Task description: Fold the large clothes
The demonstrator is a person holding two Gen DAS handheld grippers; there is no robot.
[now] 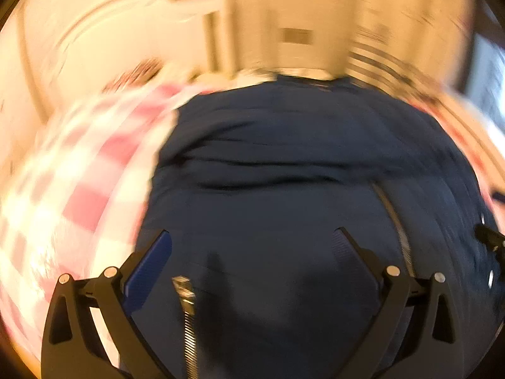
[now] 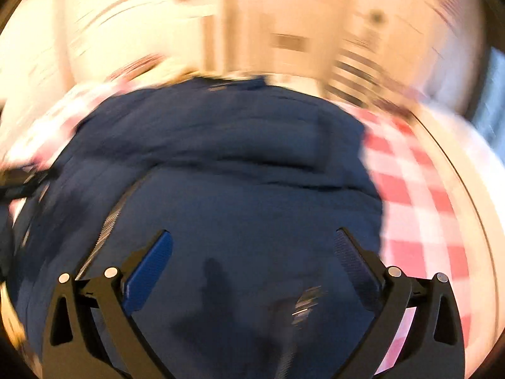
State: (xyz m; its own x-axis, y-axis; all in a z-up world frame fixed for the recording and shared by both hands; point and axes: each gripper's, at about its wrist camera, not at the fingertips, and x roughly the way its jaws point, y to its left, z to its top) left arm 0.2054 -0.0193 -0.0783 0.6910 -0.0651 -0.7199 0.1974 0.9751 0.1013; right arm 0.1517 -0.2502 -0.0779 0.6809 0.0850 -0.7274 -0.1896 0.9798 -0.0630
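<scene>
**Ana:** Jacket [image 1: 284,164], dark blue, lies right under both tools, on the red-and-white checked cloth [image 1: 79,189]. The left hand-held gripper [image 1: 252,243] has its jaws spread wide with nothing between them, only fabric below.

**Ben:** Same for the right hand-held gripper [image 2: 252,243]: jaws wide apart, empty, pointing down at the jacket [image 2: 221,173]. The zip [image 2: 107,221] runs away from it on its left; in the left view the zip [image 1: 394,221] is on the right, so the zip lies between the two tools.

**Ana:** So each hand has its own half, neither nearer overall. The jacket's length runs away from us, and a thick fold crosses it further out.

**Ben:** Beyond that, checked cloth [image 2: 416,195] either side, probably a bed, though the blur makes it hard to tell.
</scene>
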